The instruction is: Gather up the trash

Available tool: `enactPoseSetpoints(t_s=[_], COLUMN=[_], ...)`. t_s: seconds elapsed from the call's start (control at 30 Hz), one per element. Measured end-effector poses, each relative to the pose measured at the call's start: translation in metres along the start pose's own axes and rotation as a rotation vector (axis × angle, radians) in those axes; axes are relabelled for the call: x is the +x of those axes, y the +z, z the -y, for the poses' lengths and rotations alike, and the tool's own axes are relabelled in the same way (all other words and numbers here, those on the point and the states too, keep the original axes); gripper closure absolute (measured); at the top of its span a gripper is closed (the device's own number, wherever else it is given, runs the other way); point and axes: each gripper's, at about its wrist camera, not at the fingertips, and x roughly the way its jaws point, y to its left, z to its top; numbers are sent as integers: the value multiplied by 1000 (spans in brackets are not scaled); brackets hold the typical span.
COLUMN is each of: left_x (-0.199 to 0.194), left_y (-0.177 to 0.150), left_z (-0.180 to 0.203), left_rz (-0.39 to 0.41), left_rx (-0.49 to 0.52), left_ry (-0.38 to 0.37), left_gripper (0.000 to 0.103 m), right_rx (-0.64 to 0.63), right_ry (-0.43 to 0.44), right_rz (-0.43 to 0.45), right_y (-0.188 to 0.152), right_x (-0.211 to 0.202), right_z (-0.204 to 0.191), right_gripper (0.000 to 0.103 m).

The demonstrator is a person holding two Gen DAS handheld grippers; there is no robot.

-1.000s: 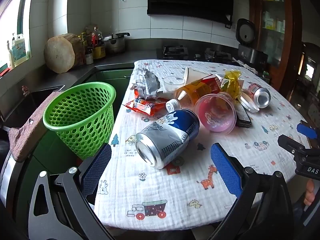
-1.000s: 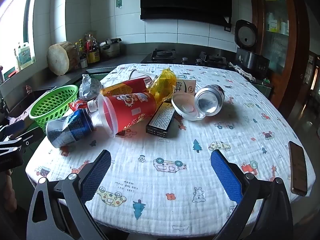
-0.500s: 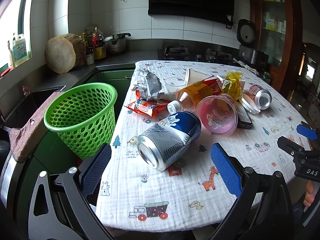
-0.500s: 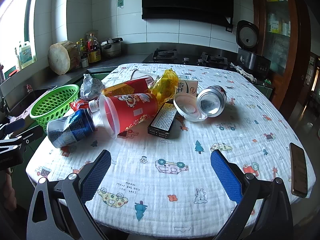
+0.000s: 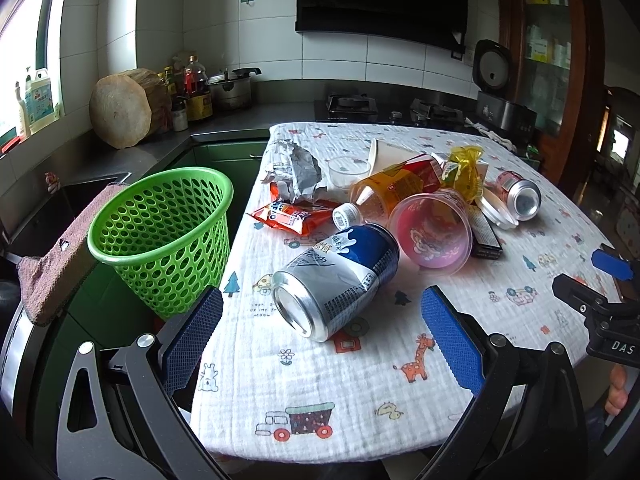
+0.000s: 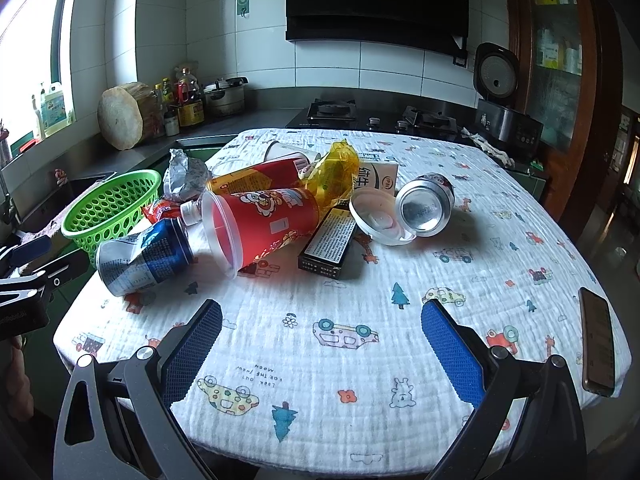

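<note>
L tongs (image 5: 320, 334) & R tongs (image 6: 320, 336) both wide apart, holding nothing.

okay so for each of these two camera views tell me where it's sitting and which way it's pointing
Left wrist: rides the open left gripper at the table's near-left edge, facing the blue can and green basket; the right gripper shows at right.
Right wrist: rides the open right gripper at the near edge, facing the red cup; a phone lies at right.
Both show the can, cup and basket.

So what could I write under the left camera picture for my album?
Open left claw reaching toward a dented blue can lying on the cartoon tablecloth, green basket waiting beside it.
</note>
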Motion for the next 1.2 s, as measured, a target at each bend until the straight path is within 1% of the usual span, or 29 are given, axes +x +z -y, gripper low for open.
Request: enactPoseSetpoints(t_s=[0.83, 1.2], left_x=[-11, -20], left_y=[1, 3], left_z=[-5, -14], left_rz=[31, 54], left_rx=[4, -9], left_ry=[-5, -16], left_gripper=[5, 5], right_rx=[-3, -14], right_ry=[4, -18], right_rz=[7, 24], right_y=[-2, 2], right_x=[-5, -16], right_z=[-1, -8], right_gripper=[6, 6])
